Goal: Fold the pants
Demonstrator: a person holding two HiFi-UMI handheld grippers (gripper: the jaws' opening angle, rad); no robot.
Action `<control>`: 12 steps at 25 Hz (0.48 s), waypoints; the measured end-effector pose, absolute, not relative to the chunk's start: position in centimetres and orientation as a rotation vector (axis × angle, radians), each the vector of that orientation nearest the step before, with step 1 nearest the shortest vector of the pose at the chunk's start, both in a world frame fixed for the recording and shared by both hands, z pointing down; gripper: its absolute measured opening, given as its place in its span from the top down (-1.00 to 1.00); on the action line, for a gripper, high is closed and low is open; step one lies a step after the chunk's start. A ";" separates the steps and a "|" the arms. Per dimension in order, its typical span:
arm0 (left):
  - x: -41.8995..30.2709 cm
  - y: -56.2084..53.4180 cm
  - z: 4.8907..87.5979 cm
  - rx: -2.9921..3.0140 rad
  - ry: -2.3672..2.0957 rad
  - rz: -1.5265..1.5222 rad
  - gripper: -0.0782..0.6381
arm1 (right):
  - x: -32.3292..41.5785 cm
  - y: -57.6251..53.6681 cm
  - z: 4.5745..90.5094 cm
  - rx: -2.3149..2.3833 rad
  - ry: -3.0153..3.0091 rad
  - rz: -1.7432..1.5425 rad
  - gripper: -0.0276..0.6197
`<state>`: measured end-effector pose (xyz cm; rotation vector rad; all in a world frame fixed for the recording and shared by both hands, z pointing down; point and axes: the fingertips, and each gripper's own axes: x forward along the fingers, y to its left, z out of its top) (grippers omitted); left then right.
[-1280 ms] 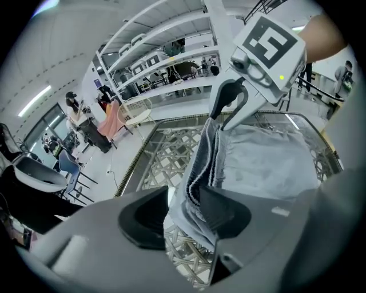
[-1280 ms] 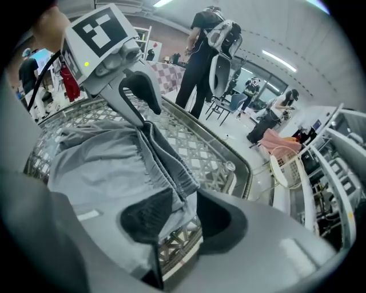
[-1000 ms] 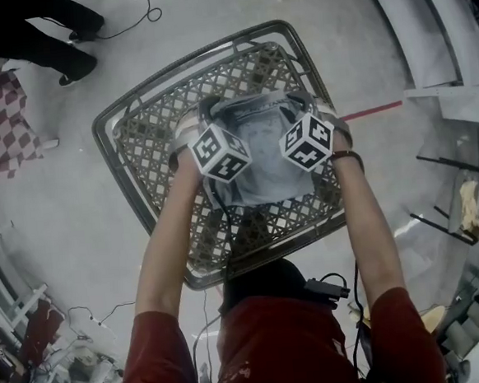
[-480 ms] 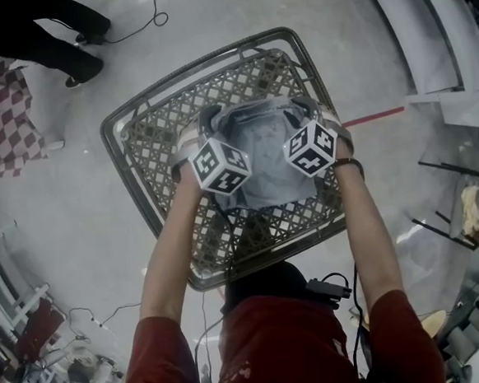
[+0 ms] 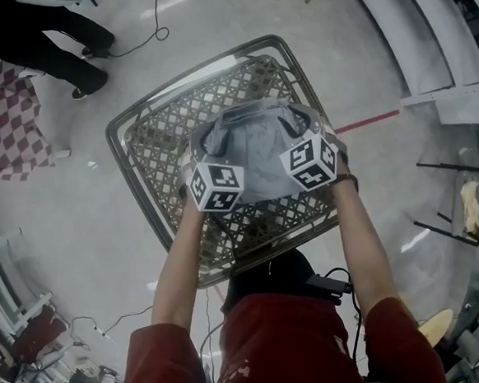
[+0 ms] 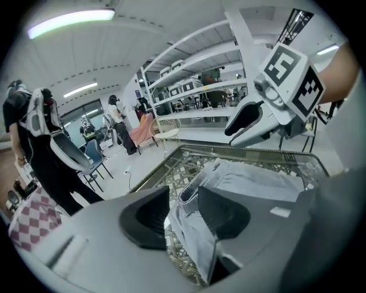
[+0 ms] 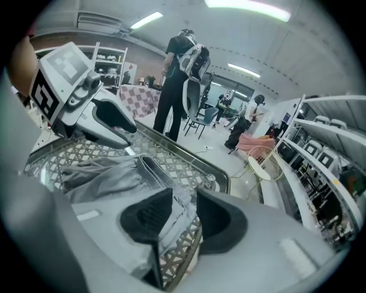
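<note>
- The pants (image 5: 257, 148) hang bunched above the middle of the table (image 5: 135, 129), strung between the 2 grippers. I'd say the step in hand is lifting them clear so they can be shaken flat before a fold
- The left gripper (image 6: 182, 201) has its jaws closed on the pants' banded edge toward the table's left side, and grey cloth fills the gap between the pads
- The right gripper (image 7: 184, 213) pinches what looks like the waistband toward the table's right side, with a fold of cloth squeezed between its pads
- To do this well, I'd hold both grips firm and level with each other over the table, then draw them apart until the edge is taut, because slack there will carry creases into the fold
- The legs look crumpled below the grips, and I cannot tell whether they touch the table, so I'd lift until they hang free
- I'd lay the cloth back on the table's middle, away from its rim, since the lattice top could snag a dragged hem
</note>
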<state>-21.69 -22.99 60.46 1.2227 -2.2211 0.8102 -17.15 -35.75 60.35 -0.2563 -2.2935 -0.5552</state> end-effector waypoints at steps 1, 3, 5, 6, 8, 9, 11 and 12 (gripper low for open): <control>-21.0 -22.7 59.9 1.203 -2.250 0.775 0.31 | -16.6 -35.5 59.6 -0.252 -2.314 -0.544 0.54; -19.5 -22.3 58.4 1.167 -2.310 0.707 0.31 | -15.4 -35.0 57.8 -0.238 -2.359 -0.517 0.54; -18.0 -21.9 56.6 1.125 -2.385 0.642 0.31 | -14.2 -34.6 55.6 -0.218 -2.422 -0.476 0.54; -17.2 -21.6 55.5 1.100 -2.427 0.608 0.31 | -13.6 -34.4 54.4 -0.207 -2.458 -0.453 0.54; -15.5 -21.1 53.4 1.047 -2.511 0.542 0.31 | -12.3 -34.1 52.0 -0.193 -2.528 -0.417 0.54; -14.7 -20.9 52.2 1.022 -2.552 0.517 0.31 | -11.6 -34.0 50.9 -0.190 -2.563 -0.408 0.54; -13.0 -20.4 49.9 0.974 -2.637 0.484 0.31 | -10.2 -33.6 48.7 -0.197 -2.634 -0.408 0.54; -12.2 -20.2 48.7 0.954 -2.684 0.455 0.31 | -9.6 -33.4 47.6 -0.203 -2.671 -0.414 0.54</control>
